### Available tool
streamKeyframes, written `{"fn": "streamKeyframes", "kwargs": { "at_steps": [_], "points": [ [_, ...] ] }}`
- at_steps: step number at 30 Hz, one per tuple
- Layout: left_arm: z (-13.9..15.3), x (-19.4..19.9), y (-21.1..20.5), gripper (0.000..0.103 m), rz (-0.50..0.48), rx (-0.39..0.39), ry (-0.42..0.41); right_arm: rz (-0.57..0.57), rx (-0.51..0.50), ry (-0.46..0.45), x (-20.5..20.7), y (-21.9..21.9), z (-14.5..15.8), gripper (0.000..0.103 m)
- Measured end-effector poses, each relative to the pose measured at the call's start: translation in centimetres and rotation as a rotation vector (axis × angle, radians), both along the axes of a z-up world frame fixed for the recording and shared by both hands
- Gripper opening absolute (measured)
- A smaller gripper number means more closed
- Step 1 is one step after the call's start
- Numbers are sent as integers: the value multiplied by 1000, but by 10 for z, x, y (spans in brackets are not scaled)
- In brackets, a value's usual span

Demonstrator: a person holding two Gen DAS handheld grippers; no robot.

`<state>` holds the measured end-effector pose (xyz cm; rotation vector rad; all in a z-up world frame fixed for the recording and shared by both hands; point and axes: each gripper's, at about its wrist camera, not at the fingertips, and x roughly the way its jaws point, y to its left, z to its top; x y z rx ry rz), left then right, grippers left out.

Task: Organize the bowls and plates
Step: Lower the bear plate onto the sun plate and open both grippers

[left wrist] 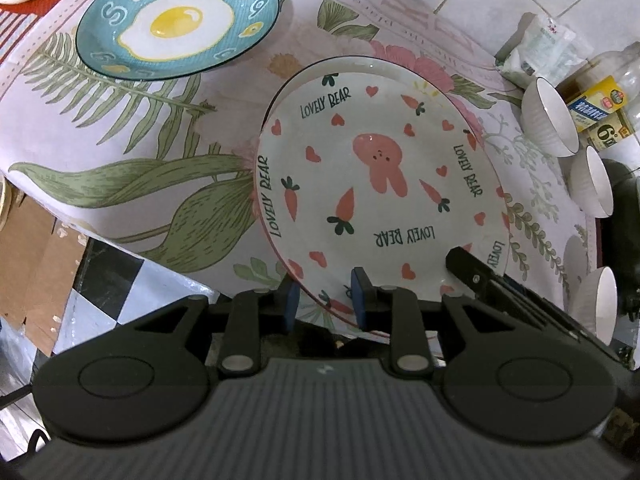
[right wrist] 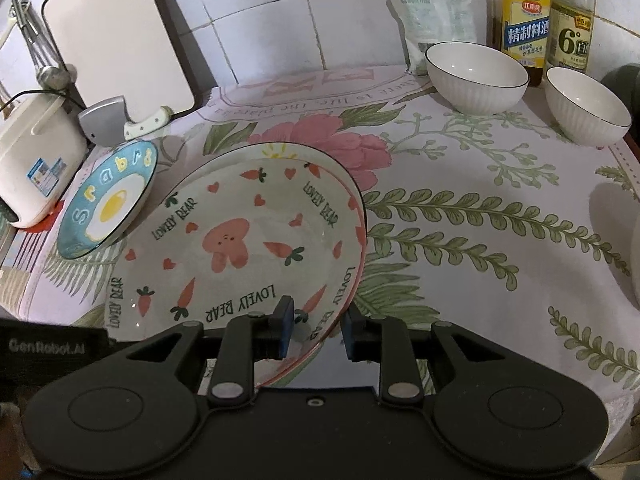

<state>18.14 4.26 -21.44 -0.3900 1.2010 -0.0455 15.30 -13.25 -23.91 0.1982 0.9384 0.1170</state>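
A white "Lovely Bear" plate (left wrist: pixel 380 168) (right wrist: pixel 240 240) with a pink rabbit and carrots lies slightly offset on a second plate, whose dark rim (right wrist: pixel 280 148) shows behind it. My left gripper (left wrist: pixel 326 302) straddles its near rim, one pad outside and one over the inside, and is open. My right gripper (right wrist: pixel 316 330) straddles the rim on the other side, also open, with a slight gap at the outer pad. A blue fried-egg plate (left wrist: pixel 178 20) (right wrist: pixel 106 200) sits far left. Three white ribbed bowls (left wrist: pixel 550 118) (left wrist: pixel 592 186) (left wrist: pixel 600 304) line the right side.
Two sauce bottles (right wrist: pixel 520 20) (right wrist: pixel 572 16) and a white packet (right wrist: pixel 436 12) stand by the tiled wall. A cutting board (right wrist: pixel 120 40), a cleaver (right wrist: pixel 108 120) and a white appliance (right wrist: pixel 36 160) crowd the back left. The table edge drops to cardboard (left wrist: pixel 36 264).
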Motion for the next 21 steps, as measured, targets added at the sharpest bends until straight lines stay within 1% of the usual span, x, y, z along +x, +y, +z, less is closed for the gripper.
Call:
{"fn": "streamKeyframes", "kwargs": {
  "at_steps": [6,8,11,15,18,19,21],
  "points": [
    [6,2,2,26,-9,17,-16,33,-80,-37,3,4,2,32],
    [11,0,5,28,-16,23,-23,47,-98,-65,-1,2,8,32],
    [22,-3,8,35,-33,41,-33,65,-69,-89,-5,-6,19,34],
    [43,-11,13,40,-77,61,-79,74,-11,-104,-13,-16,37,35],
    [61,-19,18,41,-121,78,-122,107,40,-128,-22,-19,55,36],
    [67,-22,19,41,-141,85,-138,117,46,-151,-26,-19,63,36],
    [79,-27,23,45,-192,97,-173,142,19,-200,-33,-15,79,38]
  ]
}}
